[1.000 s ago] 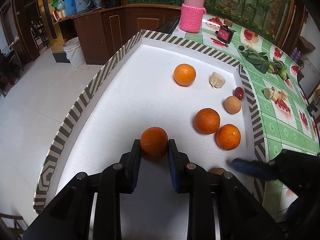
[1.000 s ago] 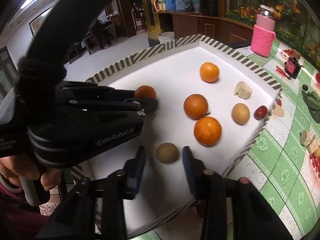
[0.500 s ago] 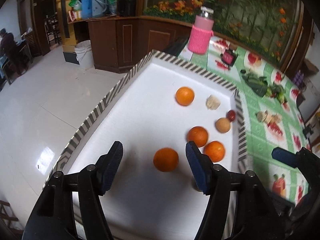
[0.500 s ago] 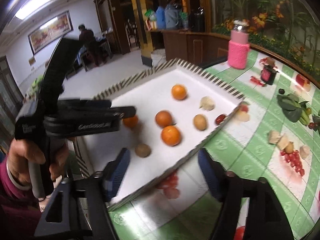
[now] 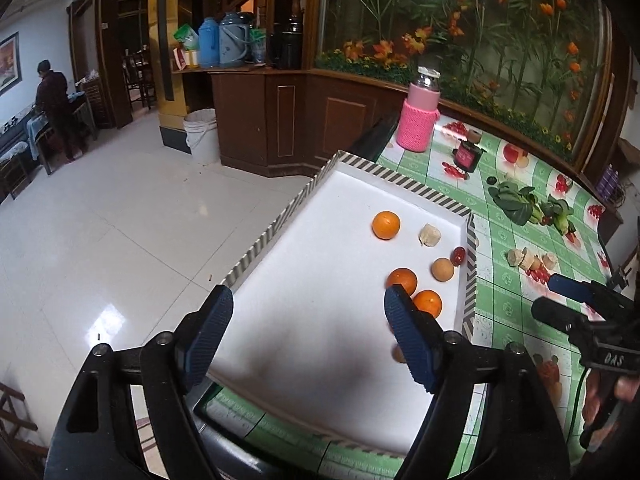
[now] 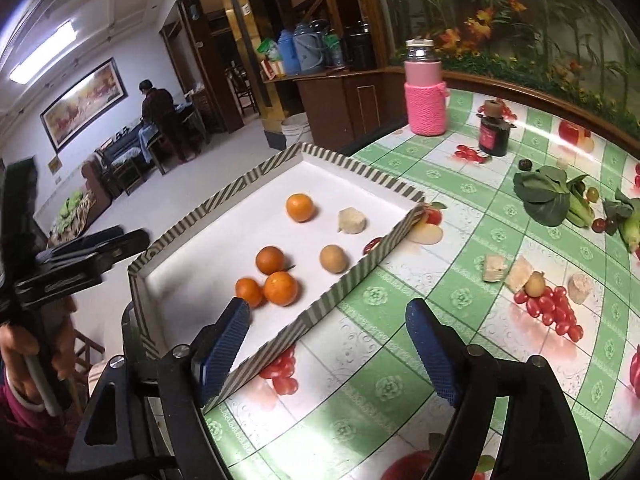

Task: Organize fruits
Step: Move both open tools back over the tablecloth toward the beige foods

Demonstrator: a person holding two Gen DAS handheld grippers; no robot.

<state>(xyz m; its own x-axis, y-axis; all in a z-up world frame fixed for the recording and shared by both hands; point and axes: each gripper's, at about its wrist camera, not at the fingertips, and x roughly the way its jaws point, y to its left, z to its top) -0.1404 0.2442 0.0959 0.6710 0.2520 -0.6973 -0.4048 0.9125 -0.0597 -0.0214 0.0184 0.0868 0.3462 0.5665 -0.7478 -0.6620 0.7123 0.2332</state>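
Right wrist view: both grippers, left gripper (image 5: 308, 332) and right gripper (image 6: 328, 350), hanging wide open, holding nothing. Oranges (image 6: 266, 280) sitting clustered inside tray (image 6: 344, 280). Next, probably approaching loose fruit slowly, centring before closing.

In the left wrist view, the right finger (image 5: 412, 344) of the left gripper hides one orange (image 5: 398, 354) almost wholly and covers part of another (image 5: 429, 302). In the right wrist view, the tray wall (image 6: 352, 276) hides most of the red fruit (image 6: 372, 245). The picture's left edge cuts off the left gripper (image 6: 64, 268) there. The far person (image 5: 54, 108) is too small to make out.
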